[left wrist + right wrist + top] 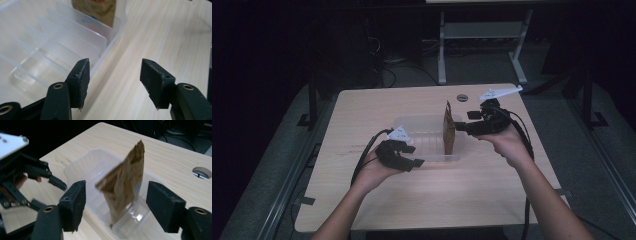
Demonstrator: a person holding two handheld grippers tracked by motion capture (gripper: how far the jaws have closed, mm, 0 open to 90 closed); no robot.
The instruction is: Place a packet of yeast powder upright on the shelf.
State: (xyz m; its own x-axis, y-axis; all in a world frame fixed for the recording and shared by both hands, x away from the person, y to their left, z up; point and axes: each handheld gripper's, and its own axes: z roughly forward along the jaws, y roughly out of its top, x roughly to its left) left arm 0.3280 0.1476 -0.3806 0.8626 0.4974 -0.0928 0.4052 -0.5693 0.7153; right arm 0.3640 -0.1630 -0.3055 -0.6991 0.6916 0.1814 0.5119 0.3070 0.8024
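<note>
Right gripper view shows your right tool (116, 206) spread around the brown packet (125, 183) standing tilted in the clear divider tray (82, 160), so it may topple if bumped.

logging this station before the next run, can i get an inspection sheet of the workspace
surface: light wooden table, round hole near far edge
job's things: clear plastic bin with dividers; brown packet upright in its right end
clutter: nothing seen
grippers: left gripper open at bin's near rim; right gripper open, packet between its jaws, untouched
cables: black cable trails from left gripper
surroundings: dark room, desk frame behind
</note>
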